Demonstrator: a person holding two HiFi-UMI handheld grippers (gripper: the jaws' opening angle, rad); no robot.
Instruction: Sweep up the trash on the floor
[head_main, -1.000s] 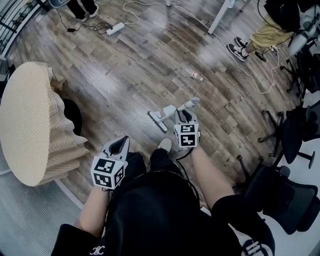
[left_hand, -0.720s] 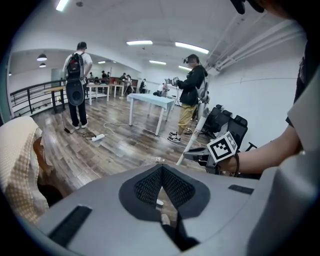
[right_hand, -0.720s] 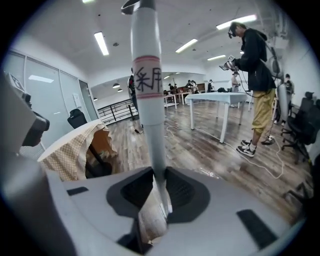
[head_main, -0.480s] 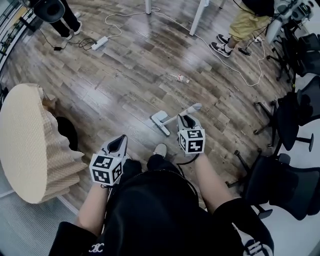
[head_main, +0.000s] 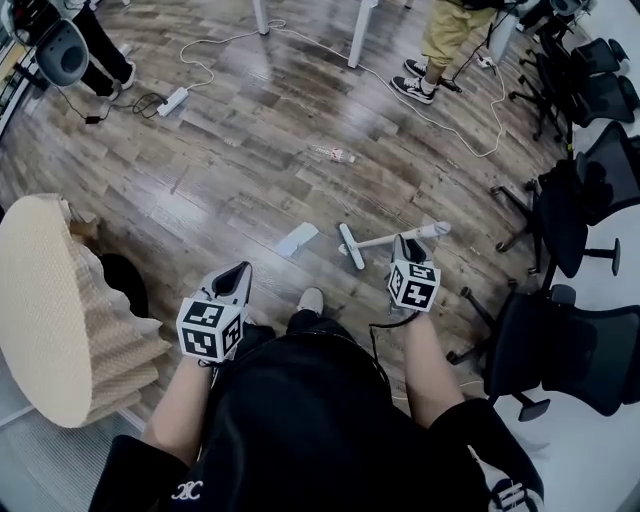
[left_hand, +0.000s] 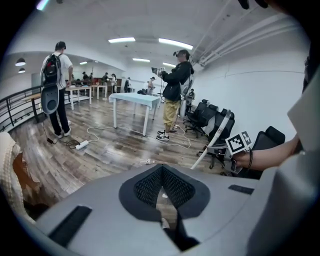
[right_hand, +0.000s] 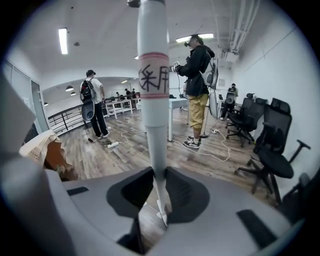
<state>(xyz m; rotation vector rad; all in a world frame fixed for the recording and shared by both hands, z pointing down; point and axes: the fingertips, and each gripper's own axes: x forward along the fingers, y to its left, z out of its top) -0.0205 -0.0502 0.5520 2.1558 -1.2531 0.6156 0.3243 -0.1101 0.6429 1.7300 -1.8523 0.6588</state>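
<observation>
The right claw (right_hand: 159, 172) is pinched on the thin white broom handle (right_hand: 152, 75), which rises straight up between its jaws and carries a red-banded label with dark writing. In the head view this claw (head_main: 408, 250) sits at about 4 o'clock of the frame's centre. The handle (head_main: 390, 240) runs from it toward 9 o'clock and ends in the narrow broom head (head_main: 350, 246), low over the wooden floor (head_main: 230, 170).

The left claw (left_hand: 162, 170) has its jaws pressed together at the tips with nothing between them. In the head view it (head_main: 235, 278) hangs at 7 o'clock, beside the person's knee.

A flat white piece (head_main: 297, 240) lies on the boards at 9 o'clock of the broom head, near it but apart.

The trash (head_main: 332, 154), a small pale scrap, lies at 12 o'clock of the broom head, well apart from it. The left gripper view shows it (left_hand: 146, 161) on the planks just beyond the jaws.

Office chairs (head_main: 570, 210) stand at 3 o'clock, and a round beige ribbed object (head_main: 50, 310) sits at 9 o'clock.
</observation>
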